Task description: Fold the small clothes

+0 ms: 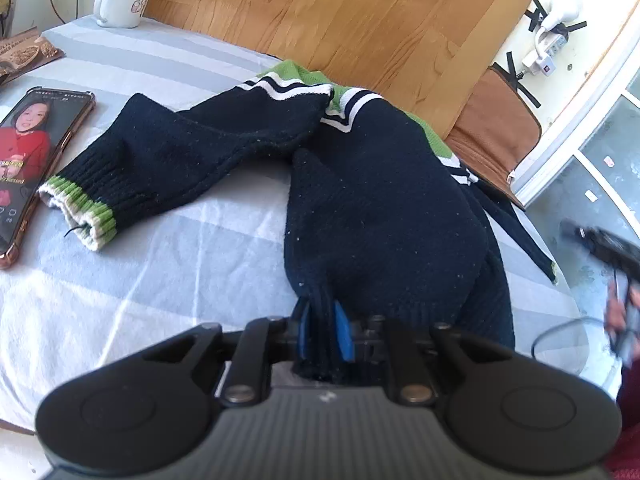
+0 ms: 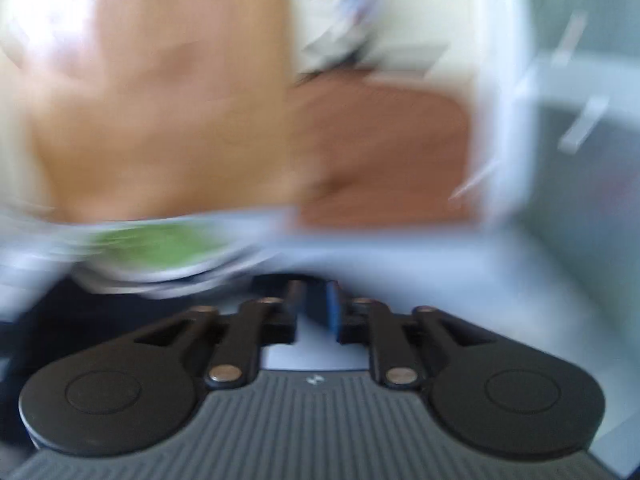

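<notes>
A small navy sweater (image 1: 360,184) with green and white trim lies bunched on a table covered with a pale blue and white checked cloth (image 1: 168,264). Its body is heaped toward the near right edge of the table, while one sleeve (image 1: 160,168) stretches out to the left, its green and white cuff ending just beside a phone (image 1: 36,164) with a lit screen. A gathered fold of the sweater's near hem runs straight back between the blue pads (image 1: 343,332) of the left gripper (image 1: 322,332), which are pinched tight on the knit.

In the right wrist view everything is smeared by motion blur. The right gripper (image 2: 316,308) sits above the table edge with a dark shape between its fingers; I cannot tell whether that is sweater fabric, or whether the fingers press on anything. A green and white patch of the sweater shows to its left.

Farther back stand a white mug (image 1: 122,2) and a wooden board (image 1: 320,16) against the wall.
</notes>
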